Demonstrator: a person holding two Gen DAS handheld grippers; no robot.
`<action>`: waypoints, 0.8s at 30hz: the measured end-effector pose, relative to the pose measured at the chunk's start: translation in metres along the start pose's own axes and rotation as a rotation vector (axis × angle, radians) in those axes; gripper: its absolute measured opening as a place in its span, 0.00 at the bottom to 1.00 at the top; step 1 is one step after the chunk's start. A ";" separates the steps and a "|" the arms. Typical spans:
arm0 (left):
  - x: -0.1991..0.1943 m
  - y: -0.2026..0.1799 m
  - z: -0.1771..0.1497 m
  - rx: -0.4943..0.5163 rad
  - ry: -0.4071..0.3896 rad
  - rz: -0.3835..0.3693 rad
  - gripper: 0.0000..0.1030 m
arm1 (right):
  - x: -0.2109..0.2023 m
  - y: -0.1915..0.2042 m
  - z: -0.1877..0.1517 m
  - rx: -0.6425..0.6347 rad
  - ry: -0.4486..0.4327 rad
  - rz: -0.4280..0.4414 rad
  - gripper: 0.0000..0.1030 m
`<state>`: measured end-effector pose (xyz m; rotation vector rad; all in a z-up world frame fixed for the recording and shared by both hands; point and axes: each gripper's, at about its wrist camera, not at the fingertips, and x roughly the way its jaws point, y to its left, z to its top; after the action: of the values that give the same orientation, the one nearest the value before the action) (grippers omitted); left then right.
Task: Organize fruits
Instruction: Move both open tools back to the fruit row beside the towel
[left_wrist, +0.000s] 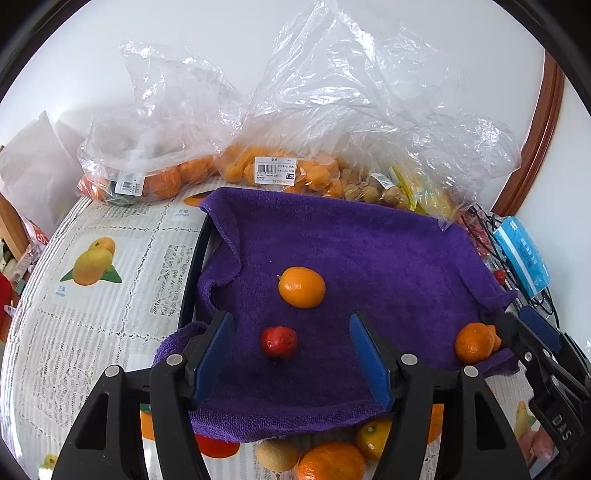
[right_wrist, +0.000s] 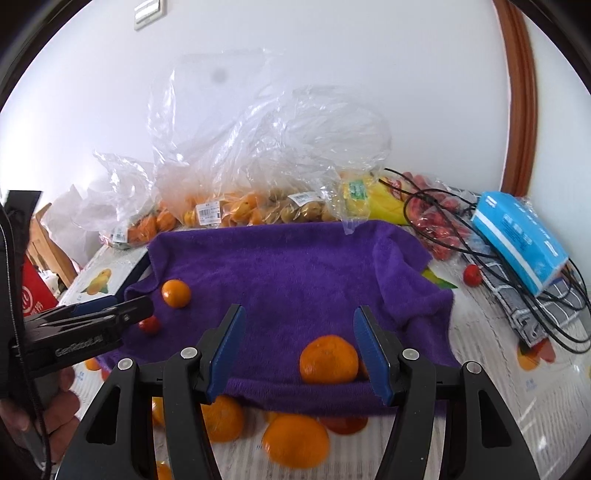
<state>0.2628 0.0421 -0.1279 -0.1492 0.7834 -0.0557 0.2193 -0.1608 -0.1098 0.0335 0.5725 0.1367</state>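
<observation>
A purple towel (left_wrist: 369, 258) is draped over a black tray on the table. On it lie a small oval orange (left_wrist: 301, 287), a little red fruit (left_wrist: 279, 341) and a mandarin (left_wrist: 474, 342). My left gripper (left_wrist: 291, 354) is open, with the red fruit lying loose between its blue pads. My right gripper (right_wrist: 299, 347) is open too; the mandarin (right_wrist: 328, 359) rests on the towel (right_wrist: 295, 266) close to its right pad, not squeezed. Each gripper shows in the other's view: the right gripper (left_wrist: 517, 326) beside the mandarin, the left gripper (right_wrist: 142, 308) over the red fruit (right_wrist: 149, 325).
Clear plastic bags of oranges and brown fruit (left_wrist: 280, 170) line the wall behind the towel. Loose oranges (right_wrist: 295, 439) lie on the printed tablecloth at the towel's front edge. A blue tissue pack (right_wrist: 521, 236), black cables (right_wrist: 443, 221) and a stray cherry tomato (right_wrist: 472, 274) are on the right.
</observation>
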 end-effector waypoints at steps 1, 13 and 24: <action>-0.001 -0.001 0.000 0.001 -0.005 0.001 0.62 | -0.004 0.000 -0.001 -0.003 -0.005 -0.007 0.59; -0.015 -0.010 -0.005 0.022 -0.067 0.014 0.62 | -0.044 0.000 -0.024 -0.001 0.041 -0.034 0.59; -0.039 -0.005 -0.014 0.032 -0.093 -0.031 0.62 | -0.058 0.003 -0.050 0.024 0.083 -0.015 0.59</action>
<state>0.2254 0.0393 -0.1100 -0.1328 0.6873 -0.0894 0.1432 -0.1664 -0.1204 0.0473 0.6569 0.1165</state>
